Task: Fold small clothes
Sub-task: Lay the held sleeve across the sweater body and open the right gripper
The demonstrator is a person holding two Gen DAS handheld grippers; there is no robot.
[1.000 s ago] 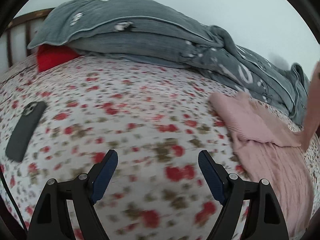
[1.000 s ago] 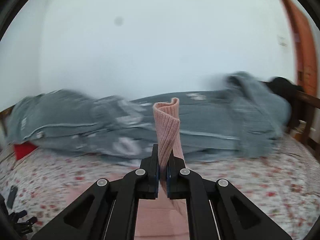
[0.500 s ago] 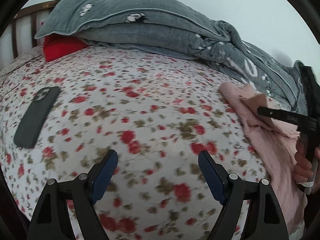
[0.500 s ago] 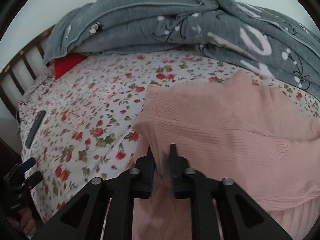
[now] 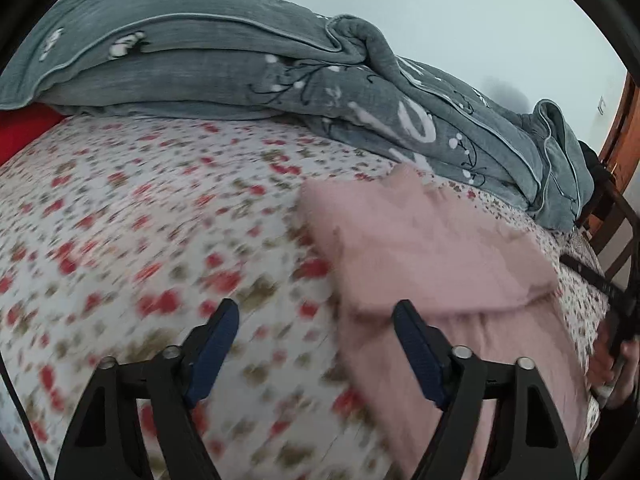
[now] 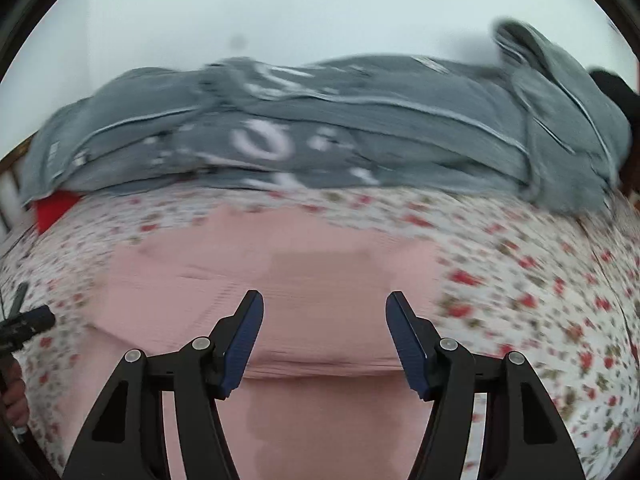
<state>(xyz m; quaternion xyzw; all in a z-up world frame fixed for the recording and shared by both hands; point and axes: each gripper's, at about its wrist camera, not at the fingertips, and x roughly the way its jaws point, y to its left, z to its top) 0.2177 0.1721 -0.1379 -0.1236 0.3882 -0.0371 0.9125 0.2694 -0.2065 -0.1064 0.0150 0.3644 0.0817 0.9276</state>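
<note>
A pink knit garment [image 5: 432, 256] lies on the flowered bedsheet [image 5: 140, 220], its upper part folded over the lower part. My left gripper [image 5: 316, 344] is open and empty, over the garment's left edge. My right gripper [image 6: 324, 332] is open and empty just above the same garment [image 6: 280, 268], in front of the fold edge. The right gripper and the hand holding it show at the right edge of the left wrist view [image 5: 620, 320]. Both views are motion-blurred.
A rumpled grey quilt [image 5: 240, 64] is piled along the far side of the bed. A red pillow [image 5: 20, 128] sticks out at its left end. A wooden door and chair frame [image 5: 616, 184] stand at the right.
My right gripper let go of the pink cloth and opened; the cloth now lies folded flat. My left gripper swung right toward the garment; the phone left its view.
</note>
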